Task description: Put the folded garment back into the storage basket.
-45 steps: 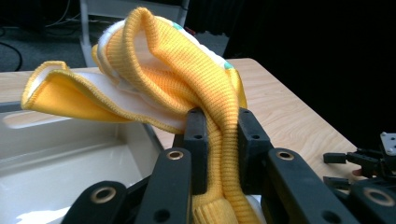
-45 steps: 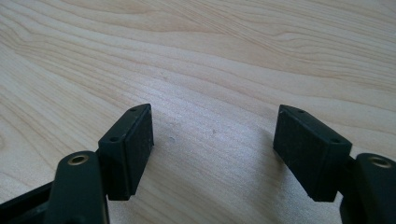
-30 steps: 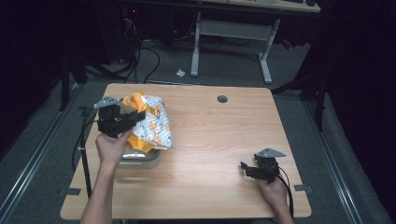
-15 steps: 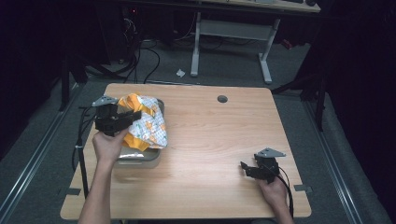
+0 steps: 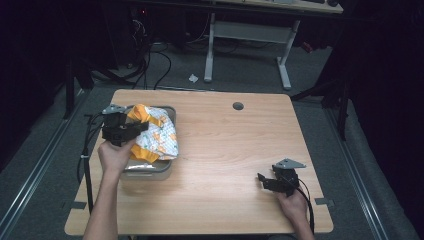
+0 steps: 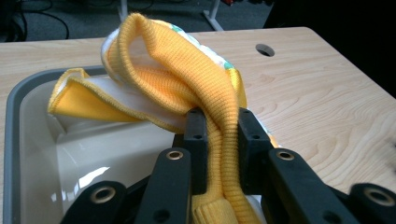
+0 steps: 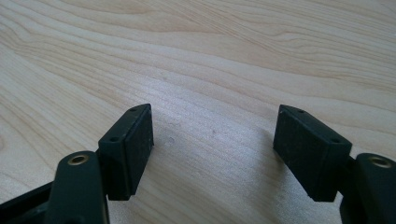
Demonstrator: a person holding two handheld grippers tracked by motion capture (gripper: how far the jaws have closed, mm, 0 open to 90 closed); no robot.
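Left gripper view: left gripper fingers clamp the soft, light yellow garment's ribbed edge, probably a cuff, over the grey tub; right gripper fingers stand apart above the worktop.

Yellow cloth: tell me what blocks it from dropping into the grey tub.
Nothing visible does. The left tool grips the yellow cloth right above the grey tub, whose pale inside beneath it looks bare.

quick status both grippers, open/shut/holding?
Left gripper: shut on the yellow ribbed cloth, above the grey bin.
Right gripper: open, holding nothing, over the table.
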